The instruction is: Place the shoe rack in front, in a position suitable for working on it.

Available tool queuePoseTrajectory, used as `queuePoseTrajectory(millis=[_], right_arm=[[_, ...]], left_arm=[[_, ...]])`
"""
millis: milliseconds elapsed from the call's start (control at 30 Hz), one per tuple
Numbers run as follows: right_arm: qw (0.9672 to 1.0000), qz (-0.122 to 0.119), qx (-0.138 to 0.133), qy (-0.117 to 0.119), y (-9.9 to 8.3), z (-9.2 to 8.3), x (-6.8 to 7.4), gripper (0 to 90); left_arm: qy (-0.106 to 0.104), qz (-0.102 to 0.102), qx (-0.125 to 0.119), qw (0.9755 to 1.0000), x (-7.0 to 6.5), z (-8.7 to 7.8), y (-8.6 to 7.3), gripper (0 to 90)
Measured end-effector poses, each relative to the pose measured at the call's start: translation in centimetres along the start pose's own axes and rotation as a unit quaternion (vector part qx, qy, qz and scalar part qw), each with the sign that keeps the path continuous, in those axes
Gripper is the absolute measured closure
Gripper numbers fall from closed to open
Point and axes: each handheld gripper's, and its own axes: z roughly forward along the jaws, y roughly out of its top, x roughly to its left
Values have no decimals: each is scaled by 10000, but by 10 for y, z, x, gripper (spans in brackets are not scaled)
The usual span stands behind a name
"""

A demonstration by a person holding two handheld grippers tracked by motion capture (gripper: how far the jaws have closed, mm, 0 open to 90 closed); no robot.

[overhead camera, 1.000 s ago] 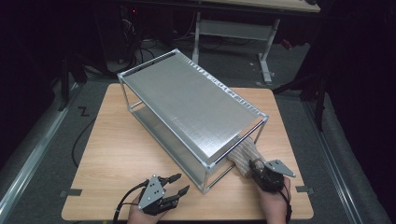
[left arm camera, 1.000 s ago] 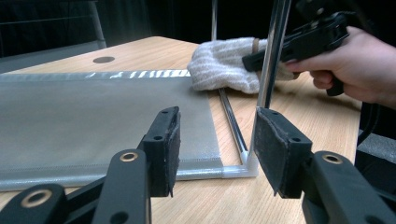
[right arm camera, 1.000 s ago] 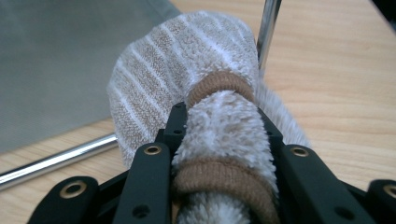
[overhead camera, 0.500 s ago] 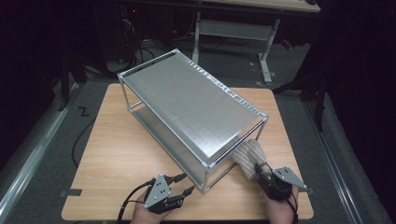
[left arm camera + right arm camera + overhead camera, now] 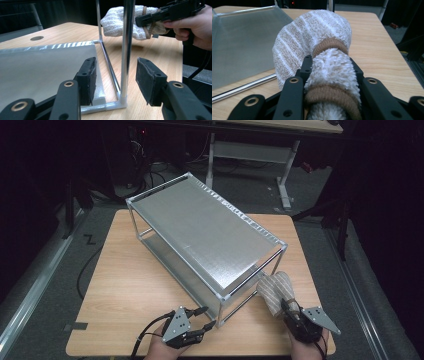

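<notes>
We find the right gripper (image 5: 329, 82) clamped on a rolled towel (image 5: 312, 45), its jaws pressing the banded end; the roll hangs off the table (image 5: 125, 285), just beside the rack's (image 5: 200, 235) near corner. We judge it light, soft and compressible, unlikely to slip; the bands (image 5: 329, 45) mark the firmest hold. The left gripper (image 5: 115, 80) stands open, straddling the rack's corner post (image 5: 126, 50) without touching

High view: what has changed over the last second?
The right gripper, shut on the striped beige rolled towel, drew it back out from the silver metal two-tier rack toward the table's near edge. The left gripper stayed open by the rack's corner post; the rack stayed put.
</notes>
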Motion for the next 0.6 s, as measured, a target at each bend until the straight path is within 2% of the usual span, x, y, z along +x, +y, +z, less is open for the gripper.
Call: queuePoseTrajectory(millis=[300, 500, 600], right_arm=[[9994, -14, -336, -76, 1, -22, 3, 668], [9986, -81, -529, -44, 7, -31, 4, 661], [9974, -67, -714, -50, 13, -37, 5, 661]], left_arm=[[-201, 67, 6, 9998, -6, 12, 3, 509], [-221, 78, 21, 9997, -6, 14, 3, 509], [-212, 57, 20, 9998, -5, 14, 2, 509]])
